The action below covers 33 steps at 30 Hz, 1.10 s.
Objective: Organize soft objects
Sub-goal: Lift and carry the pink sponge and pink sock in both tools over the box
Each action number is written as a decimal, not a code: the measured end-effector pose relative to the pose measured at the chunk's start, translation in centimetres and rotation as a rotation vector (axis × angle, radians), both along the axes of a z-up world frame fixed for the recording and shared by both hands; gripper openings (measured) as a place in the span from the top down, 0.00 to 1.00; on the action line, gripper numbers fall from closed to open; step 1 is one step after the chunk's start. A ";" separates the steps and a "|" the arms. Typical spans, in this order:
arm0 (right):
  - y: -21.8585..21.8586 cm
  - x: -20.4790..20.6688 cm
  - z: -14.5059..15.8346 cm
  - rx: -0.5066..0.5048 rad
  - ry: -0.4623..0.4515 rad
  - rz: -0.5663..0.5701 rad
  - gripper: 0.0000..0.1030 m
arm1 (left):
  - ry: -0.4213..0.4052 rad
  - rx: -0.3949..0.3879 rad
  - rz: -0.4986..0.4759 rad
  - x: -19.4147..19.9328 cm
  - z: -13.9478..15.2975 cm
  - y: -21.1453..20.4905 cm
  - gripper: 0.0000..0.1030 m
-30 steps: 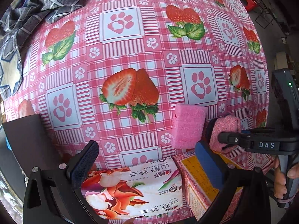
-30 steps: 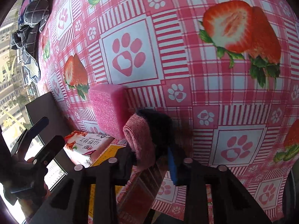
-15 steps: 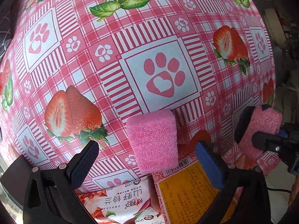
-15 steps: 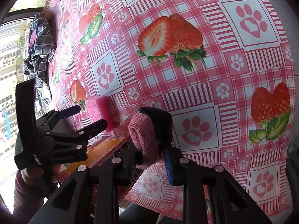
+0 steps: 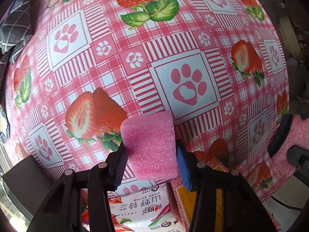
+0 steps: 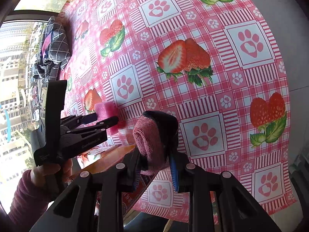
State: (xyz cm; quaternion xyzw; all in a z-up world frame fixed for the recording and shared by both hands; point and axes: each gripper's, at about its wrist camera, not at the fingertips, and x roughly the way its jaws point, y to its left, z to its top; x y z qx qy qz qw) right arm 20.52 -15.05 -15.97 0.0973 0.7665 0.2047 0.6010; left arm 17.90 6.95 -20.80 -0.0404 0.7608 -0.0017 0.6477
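A pink foam sponge (image 5: 150,145) stands near the front edge of the strawberry tablecloth (image 5: 154,58). My left gripper (image 5: 150,162) is shut on it, one pad on each side. The right wrist view shows the sponge (image 6: 108,114) between the left gripper's fingers (image 6: 108,120). My right gripper (image 6: 154,166) is shut on a rolled pink and black sock (image 6: 154,133), held above the table's front edge. The sock also shows at the right edge of the left wrist view (image 5: 295,133).
A floral tissue pack (image 5: 139,212) and a red and yellow box (image 5: 218,189) lie just below the sponge at the front edge. A crumpled plaid cloth (image 6: 54,48) lies at the far left by the window. The table's right edge drops to the floor.
My left gripper has closed its open jaws onto the pink sponge. My right gripper has drawn back and up with the sock still in it.
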 end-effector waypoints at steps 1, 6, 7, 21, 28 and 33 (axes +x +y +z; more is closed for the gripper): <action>0.3 -0.1 0.6 0.001 -0.012 0.004 0.74 | -0.023 0.008 0.015 -0.4 0.7 0.5 0.50; 2.4 -0.8 3.4 0.012 -0.073 0.036 0.74 | -0.131 0.041 0.115 -2.7 4.4 3.6 0.50; 3.0 -0.9 3.9 0.016 -0.082 0.045 0.74 | -0.152 0.049 0.134 -3.2 5.2 4.2 0.50; 13.8 -7.3 10.5 0.066 -0.186 0.250 0.74 | -0.357 0.103 0.361 -12.0 15.4 9.2 0.50; 20.1 -12.3 11.9 0.089 -0.210 0.378 0.74 | -0.395 0.129 0.468 -18.0 17.1 13.1 0.50; 23.9 -15.3 12.4 0.086 -0.228 0.461 0.74 | -0.415 0.150 0.537 -22.0 17.9 15.5 0.50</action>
